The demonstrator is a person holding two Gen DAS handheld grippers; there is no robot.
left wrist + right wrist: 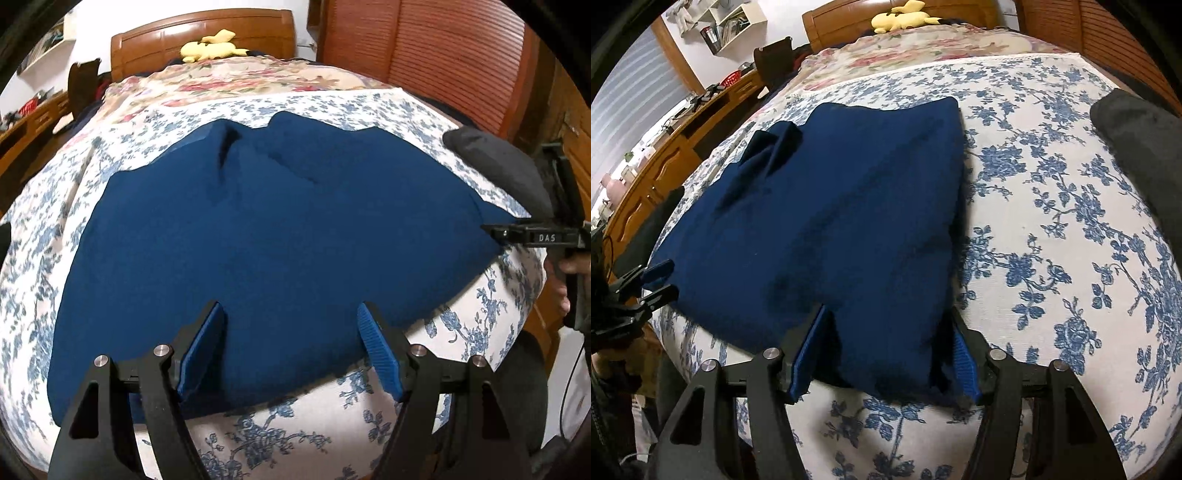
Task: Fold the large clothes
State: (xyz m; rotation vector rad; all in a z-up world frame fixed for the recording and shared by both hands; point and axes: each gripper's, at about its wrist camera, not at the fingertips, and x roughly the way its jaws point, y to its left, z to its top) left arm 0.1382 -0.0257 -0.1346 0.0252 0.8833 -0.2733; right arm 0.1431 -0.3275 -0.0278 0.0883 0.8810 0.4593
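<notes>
one navy garment (258, 236) lies folded flat on the blue-flowered bedspread (480, 314), and both my claws sit at its near edge: left gripper (291, 350) spread wide, right gripper (890, 354) spread across its corner. "das" is printed on the right one. beyond the garment, one yellow plush toy (210, 48) by the headboard (207, 37).
</notes>
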